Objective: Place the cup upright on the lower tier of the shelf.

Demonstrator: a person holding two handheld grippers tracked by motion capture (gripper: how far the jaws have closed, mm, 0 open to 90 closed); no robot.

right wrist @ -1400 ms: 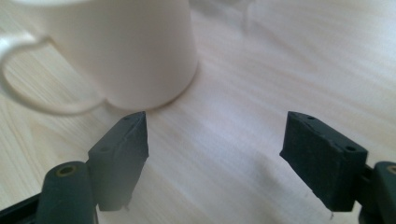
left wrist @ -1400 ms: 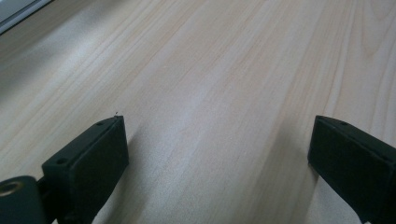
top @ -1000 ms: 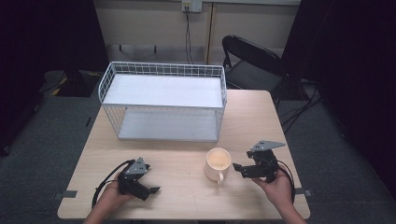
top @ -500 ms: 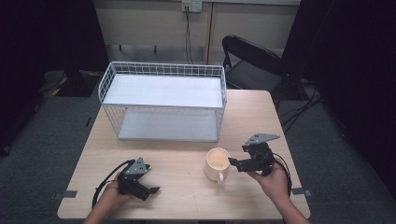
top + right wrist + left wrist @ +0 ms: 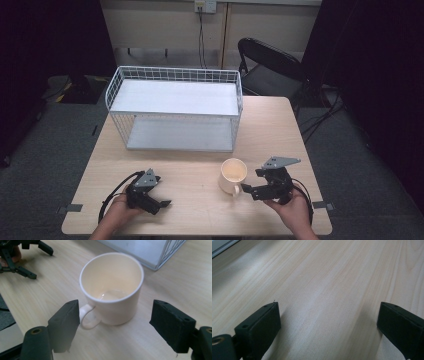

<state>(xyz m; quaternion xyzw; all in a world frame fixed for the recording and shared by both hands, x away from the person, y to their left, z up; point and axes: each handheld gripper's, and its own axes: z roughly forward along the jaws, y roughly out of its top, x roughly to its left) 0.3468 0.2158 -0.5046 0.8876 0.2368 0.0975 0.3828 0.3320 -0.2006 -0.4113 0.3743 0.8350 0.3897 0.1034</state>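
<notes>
Pretty dim room overall. Grey carpet floor (image 5: 45, 150) all around a light wooden worktop (image 5: 280, 130). Far side has a beige wall (image 5: 150, 25) with an outlet (image 5: 205, 5) and dangling cable, plus a black chair (image 5: 270, 65) far right.

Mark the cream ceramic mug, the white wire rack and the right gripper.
Cream ceramic mug (image 5: 111, 290), right gripper view, inner wall.
White wire rack (image 5: 175, 75), high view, back rim.
Right gripper (image 5: 248, 190), high view, midway between its open fingertips.
</notes>
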